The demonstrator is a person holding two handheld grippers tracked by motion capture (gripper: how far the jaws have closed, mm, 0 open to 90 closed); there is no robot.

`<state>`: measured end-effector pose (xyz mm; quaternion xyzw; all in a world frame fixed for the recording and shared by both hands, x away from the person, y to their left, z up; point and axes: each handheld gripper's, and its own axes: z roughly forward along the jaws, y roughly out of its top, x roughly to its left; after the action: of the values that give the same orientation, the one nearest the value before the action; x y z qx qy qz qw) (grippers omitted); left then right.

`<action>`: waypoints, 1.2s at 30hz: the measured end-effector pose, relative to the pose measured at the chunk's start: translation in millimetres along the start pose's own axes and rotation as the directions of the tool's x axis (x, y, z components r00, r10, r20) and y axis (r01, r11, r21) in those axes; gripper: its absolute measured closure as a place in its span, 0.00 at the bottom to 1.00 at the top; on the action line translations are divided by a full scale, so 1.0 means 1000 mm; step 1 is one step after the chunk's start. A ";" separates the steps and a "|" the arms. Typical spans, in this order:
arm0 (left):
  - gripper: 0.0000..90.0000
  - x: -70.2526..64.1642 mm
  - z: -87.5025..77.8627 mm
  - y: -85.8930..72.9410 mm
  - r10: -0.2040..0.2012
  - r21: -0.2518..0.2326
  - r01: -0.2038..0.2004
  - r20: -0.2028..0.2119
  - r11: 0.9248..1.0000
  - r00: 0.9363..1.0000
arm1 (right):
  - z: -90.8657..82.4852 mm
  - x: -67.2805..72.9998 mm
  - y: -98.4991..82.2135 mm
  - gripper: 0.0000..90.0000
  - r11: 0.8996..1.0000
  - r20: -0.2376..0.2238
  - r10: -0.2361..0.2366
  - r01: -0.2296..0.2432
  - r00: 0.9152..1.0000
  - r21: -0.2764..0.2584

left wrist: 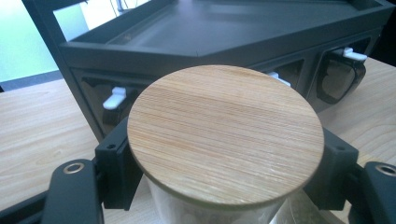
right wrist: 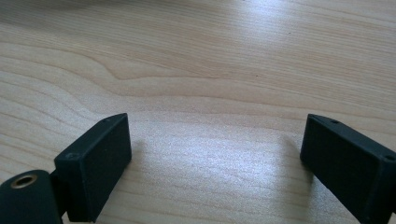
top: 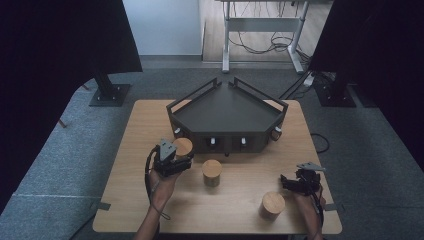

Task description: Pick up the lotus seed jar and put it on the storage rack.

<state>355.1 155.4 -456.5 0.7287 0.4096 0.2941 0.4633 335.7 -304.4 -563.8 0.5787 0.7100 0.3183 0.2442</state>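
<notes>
A clear jar with a round wooden lid (left wrist: 224, 135) sits between the black jaws of my left gripper (left wrist: 224, 175), which press on its sides just under the lid. In the high view that jar (top: 183, 146) is held at the left front corner of the dark tray stand (top: 227, 112), with my left gripper (top: 180, 155) shut on it. Near the table's right front, my right gripper (top: 289, 183) stands open. Its two pads (right wrist: 100, 158) are wide apart over bare wood, and my right gripper (right wrist: 215, 158) has nothing between them.
A second wooden-lidded jar (top: 212, 171) stands mid-table and a third (top: 273, 204) near the front edge, left of the right gripper. The stand's front face (left wrist: 116, 100) has small white latches. The wooden table (top: 145, 120) sits on grey carpet, with black stands behind.
</notes>
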 end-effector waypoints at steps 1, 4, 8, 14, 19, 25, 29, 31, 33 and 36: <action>0.29 0.000 0.000 0.001 -0.001 -0.001 0.001 0.000 1.000 1.000 | 0.000 0.000 0.000 0.09 1.000 0.000 0.000 0.000 1.000 0.000; 0.29 0.002 0.000 0.006 -0.004 -0.004 0.004 0.005 1.000 1.000 | 0.000 0.000 0.000 0.09 1.000 0.000 0.000 0.000 1.000 0.000; 0.29 0.004 -0.001 0.011 -0.007 -0.010 0.007 0.010 1.000 1.000 | 0.000 0.000 0.000 0.09 1.000 0.000 0.000 0.000 1.000 0.000; 0.29 0.008 0.000 0.021 -0.007 -0.011 0.007 0.009 1.000 1.000 | 0.000 0.000 0.000 0.09 1.000 0.000 0.000 0.000 1.000 0.000; 0.29 0.012 -0.001 0.031 -0.013 -0.021 0.014 0.014 1.000 1.000 | 0.000 0.000 0.000 0.09 1.000 0.000 0.000 0.000 1.000 0.000; 0.29 0.017 0.001 0.044 -0.015 -0.026 0.016 0.016 1.000 1.000 | 0.000 0.000 0.000 0.09 1.000 0.000 0.000 0.000 1.000 0.000; 0.29 0.020 0.002 0.051 -0.024 -0.029 0.025 0.018 0.999 1.000 | 0.000 0.000 0.000 0.09 1.000 -0.001 0.001 -0.001 1.000 0.000; 0.29 0.022 0.003 0.054 -0.031 -0.029 0.031 0.020 0.999 0.999 | 0.000 0.000 0.000 0.09 1.000 -0.001 0.001 -0.001 1.000 0.000; 0.29 0.022 0.003 0.058 -0.033 -0.028 0.034 0.022 0.999 0.999 | 0.000 0.000 0.000 0.09 1.000 -0.001 0.001 -0.001 1.000 0.000; 0.29 0.024 0.005 0.062 -0.037 -0.028 0.038 0.027 0.999 0.999 | 0.000 0.000 0.000 0.09 1.000 -0.001 0.001 -0.001 1.000 0.000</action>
<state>390.6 159.7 -400.4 0.7182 0.4129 0.2814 0.4843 335.7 -304.5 -563.8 0.5788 0.7099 0.3187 0.2438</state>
